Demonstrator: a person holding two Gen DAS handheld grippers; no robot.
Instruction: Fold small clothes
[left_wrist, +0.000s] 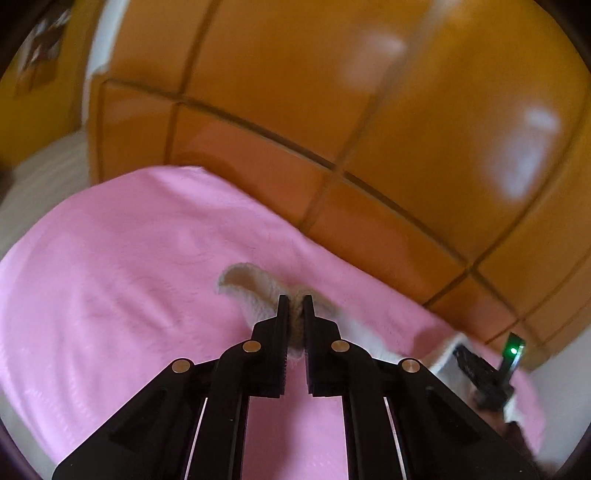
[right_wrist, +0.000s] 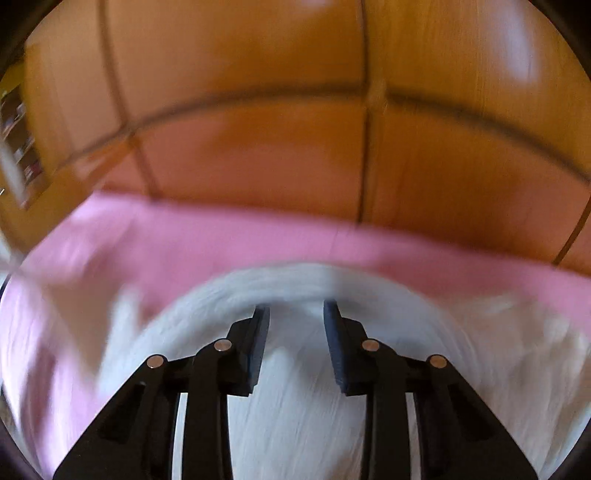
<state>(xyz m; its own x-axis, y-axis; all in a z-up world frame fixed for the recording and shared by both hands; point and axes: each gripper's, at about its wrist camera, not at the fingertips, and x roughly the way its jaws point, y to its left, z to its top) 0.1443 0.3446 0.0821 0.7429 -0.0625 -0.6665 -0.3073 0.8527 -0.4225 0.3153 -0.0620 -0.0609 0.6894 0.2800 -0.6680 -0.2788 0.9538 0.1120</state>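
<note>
Left wrist view is showing a pink bedspread (left_wrist: 129, 266) covering most of the near ground, with an orange wooden panelled wall (left_wrist: 332, 92) rising behind it at the far side. On the spread, a small cream fleecy garment (left_wrist: 245, 282) is lying crumpled, and the left gripper (left_wrist: 295, 301) is clenching a pinch of its edge between nearly closed jaws. At the right edge the right gripper (left_wrist: 480, 373) is showing beside more pale cloth. From the right wrist, that gripper (right_wrist: 295, 308) is reaching over the blurred white cloth with jaws part-way apart; whether its pads are pressing the fabric I cannot tell. Folding looks barely begun: no neat fold is showing, and the whole fold seems left to do.
</note>
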